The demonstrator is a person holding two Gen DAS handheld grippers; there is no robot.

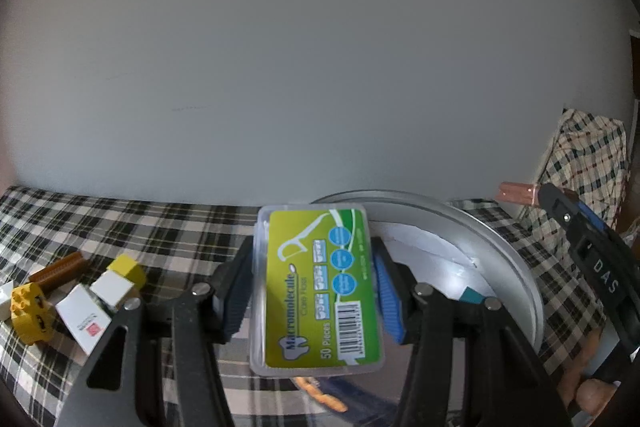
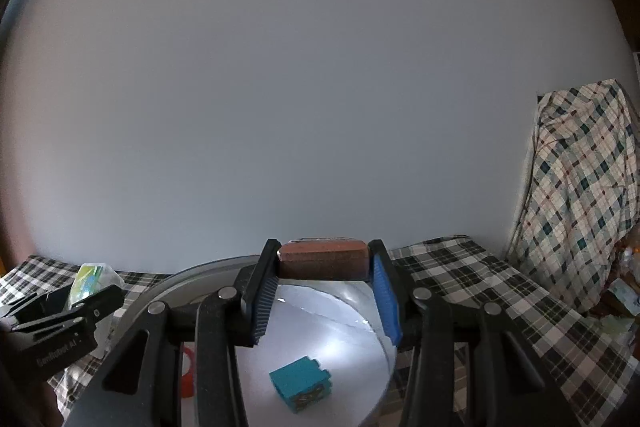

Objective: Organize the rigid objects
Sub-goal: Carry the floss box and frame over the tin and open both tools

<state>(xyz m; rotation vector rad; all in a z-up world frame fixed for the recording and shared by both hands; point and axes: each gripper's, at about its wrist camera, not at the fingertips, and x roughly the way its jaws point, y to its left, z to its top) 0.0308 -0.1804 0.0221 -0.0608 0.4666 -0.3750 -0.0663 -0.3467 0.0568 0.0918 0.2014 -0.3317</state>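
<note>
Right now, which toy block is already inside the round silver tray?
The teal block lies in the round silver tray; the yellow block sits outside on the checked cloth.

Both grippers, left (image 1: 314, 291) and right (image 2: 324, 291), are showing black linkage arms, silver pivot screws and blue ribbed pads (image 2: 386, 301).

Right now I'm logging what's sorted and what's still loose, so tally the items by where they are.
Held in grippers: 2, the floss pick box and the copper-brown block
In the round metal tray: 1, the teal block
Loose on the plaid cloth: 4, yellow brick, yellow-white block, white box, brown bar
Total: 7
</note>
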